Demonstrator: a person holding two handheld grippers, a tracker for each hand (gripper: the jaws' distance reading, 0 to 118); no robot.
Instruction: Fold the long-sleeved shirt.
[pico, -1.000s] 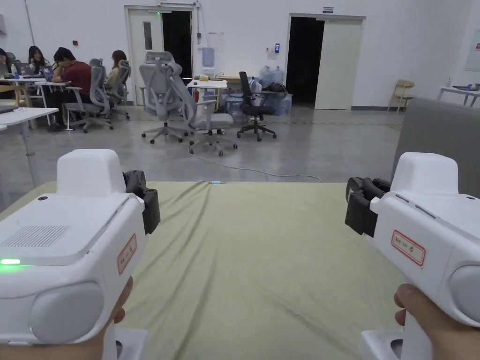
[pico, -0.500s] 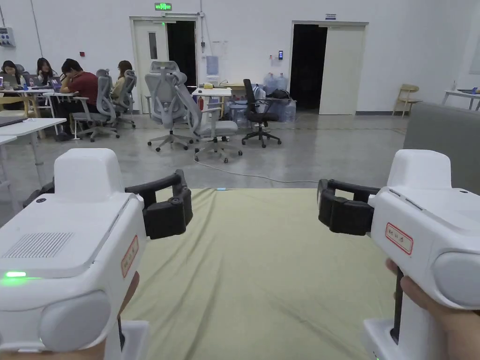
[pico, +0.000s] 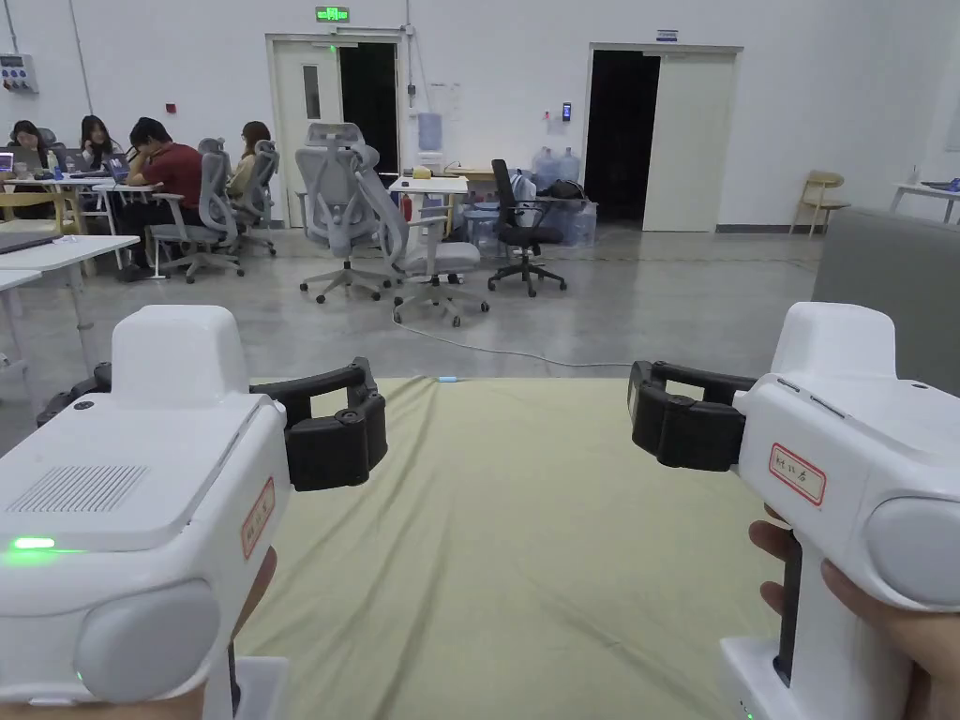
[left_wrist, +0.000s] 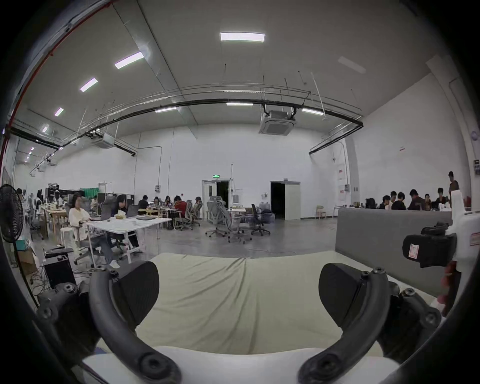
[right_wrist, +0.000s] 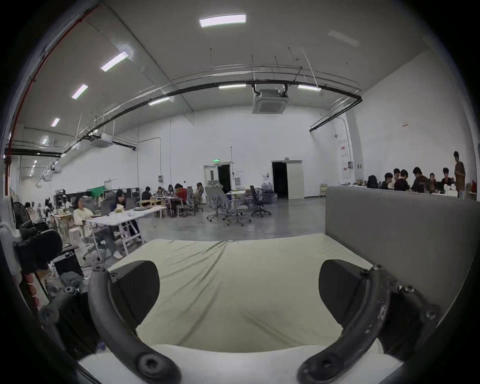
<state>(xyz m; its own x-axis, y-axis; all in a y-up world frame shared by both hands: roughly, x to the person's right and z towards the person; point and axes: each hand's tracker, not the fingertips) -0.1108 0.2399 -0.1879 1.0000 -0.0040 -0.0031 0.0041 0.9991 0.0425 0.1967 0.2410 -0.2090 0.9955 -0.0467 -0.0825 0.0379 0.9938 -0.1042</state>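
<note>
Two grippers: we hold the left gripper (pico: 352, 441) at 9 o'clock and the right gripper (pico: 656, 422) at 3 o'clock of the head view, both level above the sheet (pico: 506, 525), touching nothing.
Left jaws: spread wide in the left gripper view (left_wrist: 239, 291), with bare sheet between them.
Right jaws: spread wide in the right gripper view (right_wrist: 239, 288), nothing held.
Hands: our left hand (pico: 248, 600) and right hand (pico: 872, 619) grip the handles at 7 and 5 o'clock.
Shirt: we cannot point to it; we see no long-sleeved shirt on the sheet ahead or between the jaws, so we cannot tell where it lies.
Sheet: pale green, stretched over a flat surface, with creases running toward 12 o'clock (left_wrist: 244, 262).
Panel: grey, standing along the sheet's edge at 3 o'clock (right_wrist: 389, 233).
Surroundings: office chairs (pico: 375, 216) and people at desks (pico: 159, 169) lie well beyond the sheet, toward 11 o'clock.
Step in hand: we judge that folding has not begun; we stand ready, jaws open, before any grasp.
Progress: nothing of the task looks done.
Next move: we think it calls for finding the shirt first, likely by looking down or aside, then bringing it onto the sheet and spreading it flat.
Care: we want each open jaw to take a single layer of cloth, not the sheet beneath.
</note>
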